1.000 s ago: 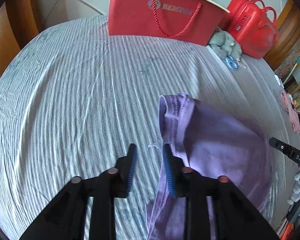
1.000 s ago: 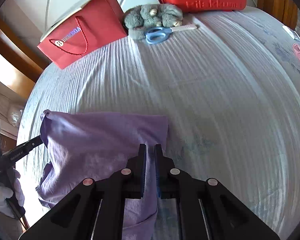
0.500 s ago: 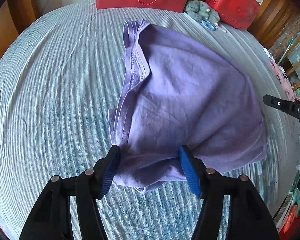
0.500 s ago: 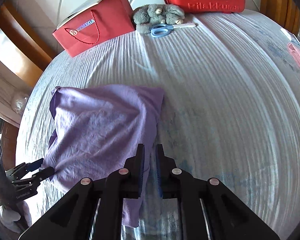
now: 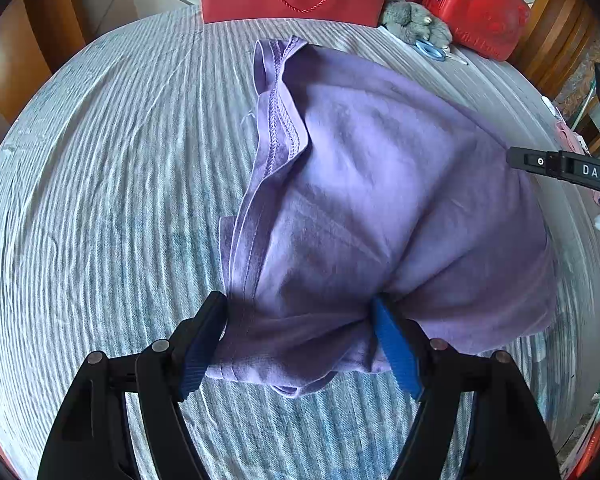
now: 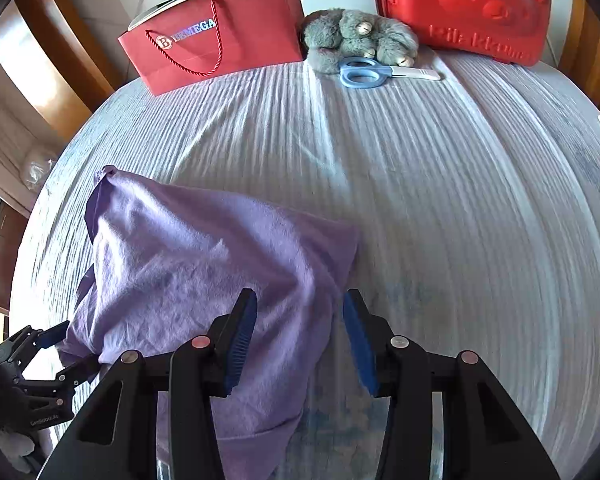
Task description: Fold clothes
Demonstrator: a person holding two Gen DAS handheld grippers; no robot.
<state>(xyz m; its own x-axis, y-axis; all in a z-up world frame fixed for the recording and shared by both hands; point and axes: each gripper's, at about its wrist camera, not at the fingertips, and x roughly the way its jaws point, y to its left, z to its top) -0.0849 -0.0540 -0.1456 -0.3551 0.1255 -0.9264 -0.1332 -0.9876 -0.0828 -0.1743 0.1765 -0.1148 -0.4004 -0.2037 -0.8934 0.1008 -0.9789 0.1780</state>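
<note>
Purple shirt point(image 5: 380, 184) lies bunched, near side of striped bed cover point(image 5: 100, 200). Soft, light, floppy. Left gripper point(image 5: 300, 340) spread around near hem. Right gripper point(image 6: 300, 340) spread over right edge. Grab thick stitched hem.

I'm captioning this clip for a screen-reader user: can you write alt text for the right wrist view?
The right gripper, jaws open, hangs over the near edge of a loosely folded purple garment lying on a striped grey cloth. The left gripper is at the garment's left corner. At the far edge sit a red paper bag, grey plush toy, blue-handled scissors and red case.
</note>
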